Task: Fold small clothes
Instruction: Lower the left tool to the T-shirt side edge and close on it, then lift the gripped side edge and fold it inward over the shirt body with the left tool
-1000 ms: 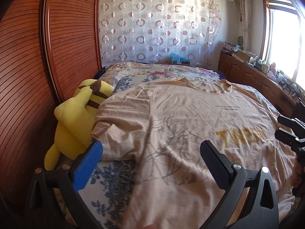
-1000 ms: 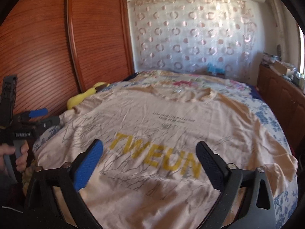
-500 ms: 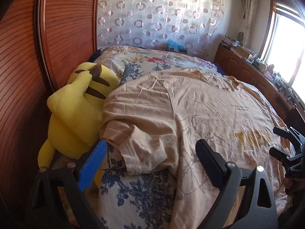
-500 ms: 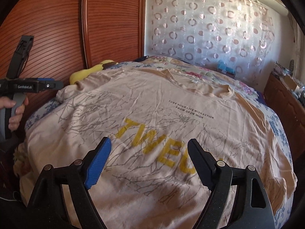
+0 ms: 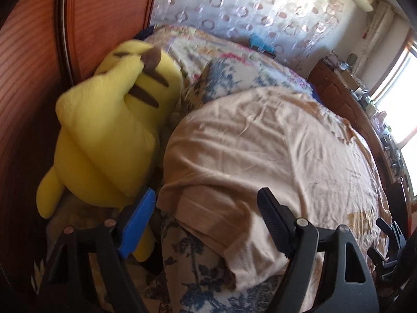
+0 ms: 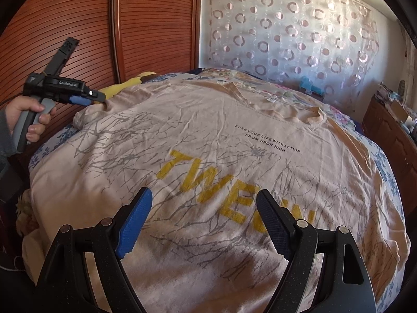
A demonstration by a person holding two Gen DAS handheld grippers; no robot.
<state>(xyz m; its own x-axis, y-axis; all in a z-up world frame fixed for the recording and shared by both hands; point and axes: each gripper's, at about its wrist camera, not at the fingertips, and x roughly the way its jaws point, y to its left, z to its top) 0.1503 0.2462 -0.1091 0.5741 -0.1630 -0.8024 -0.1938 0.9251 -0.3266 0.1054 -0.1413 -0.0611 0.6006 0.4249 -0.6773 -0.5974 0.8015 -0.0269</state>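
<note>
Beige T-shirt (image 6: 208,135) lies spread across the bed (image 5: 198,274). Left gripper (image 5: 206,216), jaws closing around its sleeve at lower centre; right gripper (image 6: 204,216) jaws wide, empty.

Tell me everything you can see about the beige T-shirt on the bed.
The beige cotton-looking T-shirt lies spread flat, front up, on the blue floral bedspread, collar toward the far end. It is creased, printed with grey branch lines, yellow letters reading TWEUN and small black text. One short sleeve lies bunched beside the yellow plush toy, between the closing left tongs, not yet pinched.
</note>
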